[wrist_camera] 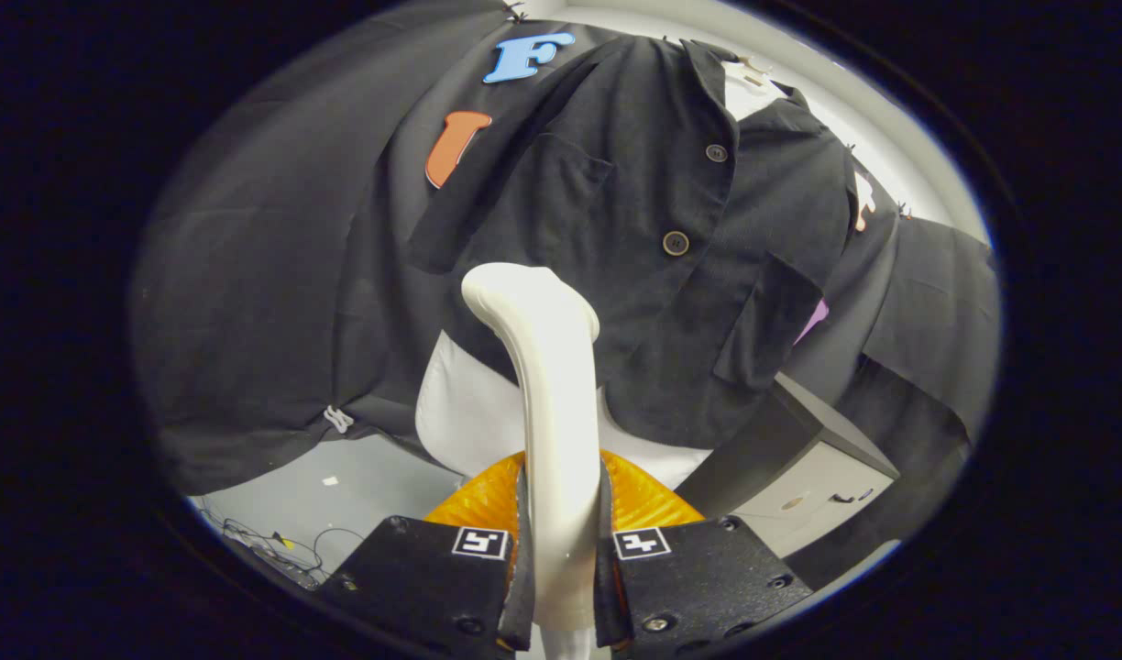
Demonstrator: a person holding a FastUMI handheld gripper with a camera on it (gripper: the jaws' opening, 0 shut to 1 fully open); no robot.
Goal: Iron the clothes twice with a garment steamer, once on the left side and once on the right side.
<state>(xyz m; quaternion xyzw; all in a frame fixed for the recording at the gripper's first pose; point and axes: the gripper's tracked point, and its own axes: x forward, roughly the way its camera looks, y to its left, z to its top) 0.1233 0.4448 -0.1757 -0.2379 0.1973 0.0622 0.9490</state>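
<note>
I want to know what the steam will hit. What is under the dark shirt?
Below the dark shirt's hem a white form shows, likely what it hangs on. The shirt covers the rest. The gripper is shut on the steamer, just before the shirt.

My tongs (561,550) clamp the white steamer (547,385) handle, both fingers pressing; its head meets the dark buttoned shirt (653,202) just ahead.

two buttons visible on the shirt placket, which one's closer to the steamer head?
The lower button, just beyond the steamer head held in the gripper. The other button sits higher on the shirt, nearer the collar.
</note>
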